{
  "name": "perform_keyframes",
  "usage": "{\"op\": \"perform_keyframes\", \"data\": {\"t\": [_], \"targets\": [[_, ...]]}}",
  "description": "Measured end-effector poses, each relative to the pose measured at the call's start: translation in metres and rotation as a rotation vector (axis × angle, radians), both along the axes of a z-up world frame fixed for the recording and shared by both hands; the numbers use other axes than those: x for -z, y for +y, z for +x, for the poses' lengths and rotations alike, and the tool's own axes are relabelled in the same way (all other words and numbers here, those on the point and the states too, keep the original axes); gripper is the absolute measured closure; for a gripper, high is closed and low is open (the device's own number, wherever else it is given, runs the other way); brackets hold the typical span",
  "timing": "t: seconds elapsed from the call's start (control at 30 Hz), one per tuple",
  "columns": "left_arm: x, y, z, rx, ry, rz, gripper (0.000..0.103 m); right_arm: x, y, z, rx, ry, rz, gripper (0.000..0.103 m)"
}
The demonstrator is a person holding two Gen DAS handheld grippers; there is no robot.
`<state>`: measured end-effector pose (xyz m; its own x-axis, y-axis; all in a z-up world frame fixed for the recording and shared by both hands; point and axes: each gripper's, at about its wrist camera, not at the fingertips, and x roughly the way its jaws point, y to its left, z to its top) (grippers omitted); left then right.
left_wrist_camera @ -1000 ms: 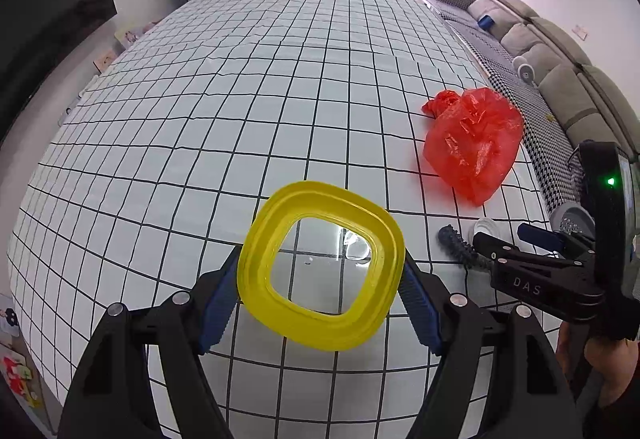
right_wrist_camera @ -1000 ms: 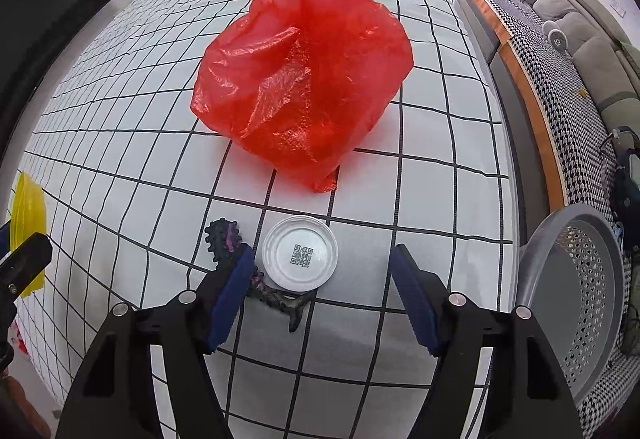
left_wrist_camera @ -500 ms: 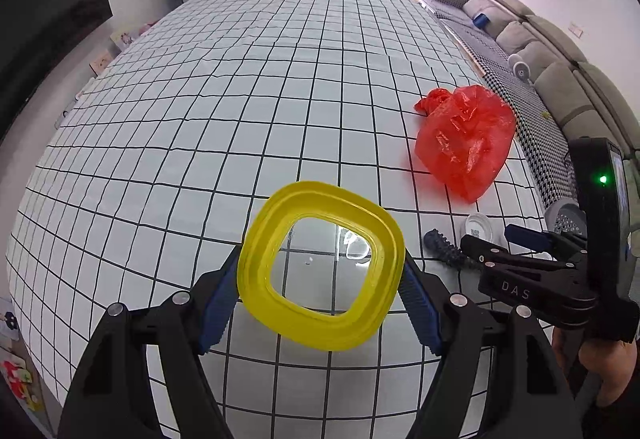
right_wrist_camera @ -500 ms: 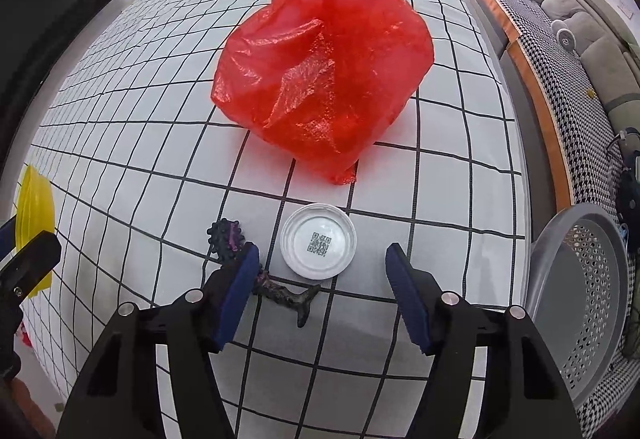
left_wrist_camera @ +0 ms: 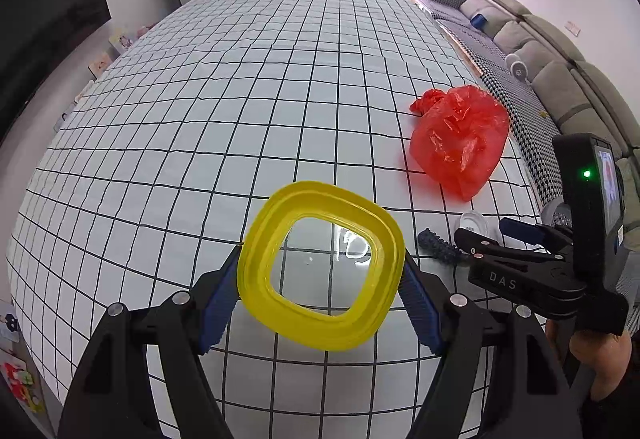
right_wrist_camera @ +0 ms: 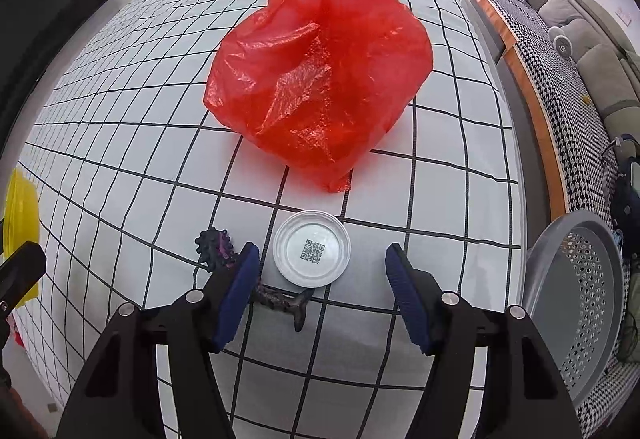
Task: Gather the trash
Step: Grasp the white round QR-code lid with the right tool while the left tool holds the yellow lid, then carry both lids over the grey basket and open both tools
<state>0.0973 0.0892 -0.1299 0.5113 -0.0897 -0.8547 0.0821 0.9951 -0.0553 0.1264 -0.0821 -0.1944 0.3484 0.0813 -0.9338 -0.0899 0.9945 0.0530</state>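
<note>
At the far left the left gripper (left_wrist_camera: 322, 279) pinches a yellow lid (left_wrist_camera: 320, 265) by its two side edges, lifted above the checked table (left_wrist_camera: 240, 99); that grip looks secure, so the sound course is to hold it level and steady while the other hand works. To its right, a dark spiky toy (right_wrist_camera: 218, 245) lies partly under the left finger of the right gripper (right_wrist_camera: 322, 279), whose jaws are spread wide around a small white cap (right_wrist_camera: 312, 249) lying flat on the cloth. To take the cap cleanly, I would lower the tips to the cloth, centre the cap between the pads and keep the left finger off the toy before closing. Beyond the cap sits a red bag (right_wrist_camera: 320, 83), and at the near right, off the table edge, a grey bin (right_wrist_camera: 576, 291)
</note>
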Motion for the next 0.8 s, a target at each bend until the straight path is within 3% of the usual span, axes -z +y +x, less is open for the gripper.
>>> {"op": "perform_keyframes", "data": {"t": [0.17, 0.33, 0.8], "targets": [[-0.002, -0.002, -0.002, 0.005, 0.0, 0.001, 0.031, 0.004, 0.002, 0.005, -0.016, 0.013, 0.015, 0.056], [-0.004, -0.005, -0.005, 0.011, 0.001, 0.005, 0.031, 0.005, -0.001, 0.008, -0.02, 0.008, 0.025, 0.064], [-0.024, -0.049, -0.011, 0.086, -0.015, 0.015, 0.031, -0.04, -0.055, -0.025, 0.041, -0.06, 0.114, 0.064]]}}
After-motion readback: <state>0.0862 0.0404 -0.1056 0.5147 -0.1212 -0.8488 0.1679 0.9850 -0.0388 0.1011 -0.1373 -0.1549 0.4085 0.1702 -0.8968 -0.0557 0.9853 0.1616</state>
